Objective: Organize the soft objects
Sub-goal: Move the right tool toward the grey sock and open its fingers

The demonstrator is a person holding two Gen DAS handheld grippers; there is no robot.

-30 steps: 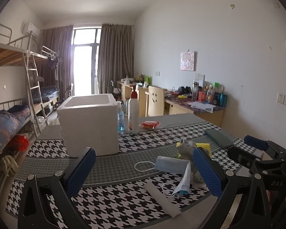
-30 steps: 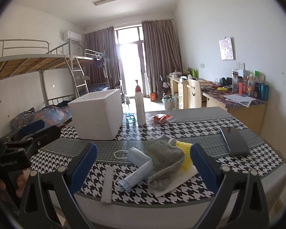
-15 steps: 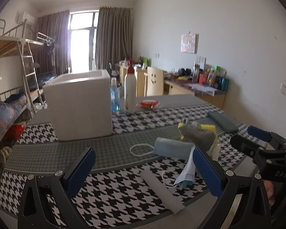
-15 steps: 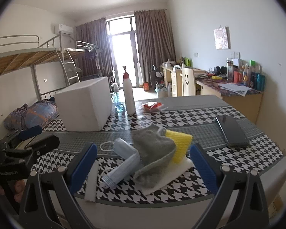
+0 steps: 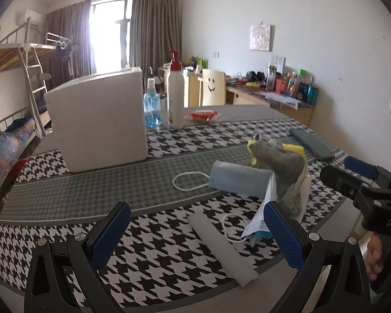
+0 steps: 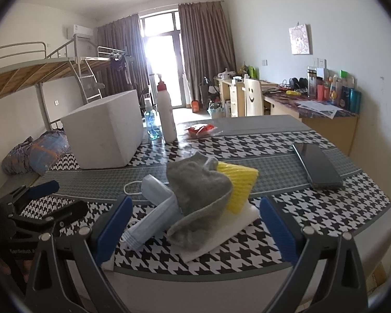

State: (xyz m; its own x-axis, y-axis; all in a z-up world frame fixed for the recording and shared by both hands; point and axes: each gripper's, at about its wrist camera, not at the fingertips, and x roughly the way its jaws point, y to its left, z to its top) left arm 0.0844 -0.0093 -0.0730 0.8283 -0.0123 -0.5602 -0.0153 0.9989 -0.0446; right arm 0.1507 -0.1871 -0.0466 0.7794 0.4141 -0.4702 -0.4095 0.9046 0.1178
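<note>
Both views have been brought nearer the soft pile at frame centre; the right claw [image 6: 194, 225] is spread, empty, and should be centred over the grey sock [image 6: 198, 185] alone, while the left claw [image 5: 194, 233] is released.

Both black plastic two-finger grippers, left [image 5: 195, 234] and right [image 6: 194, 228], have textured blue pads [image 5: 282, 230], silver screws and white lettering; bare skin of a hand [image 5: 375, 258] shows.

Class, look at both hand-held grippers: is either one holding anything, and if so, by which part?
Nothing is held. The left hand-held gripper and right hand-held gripper are both open, apart from the grey sock and blue face mask lying on the table.
</note>
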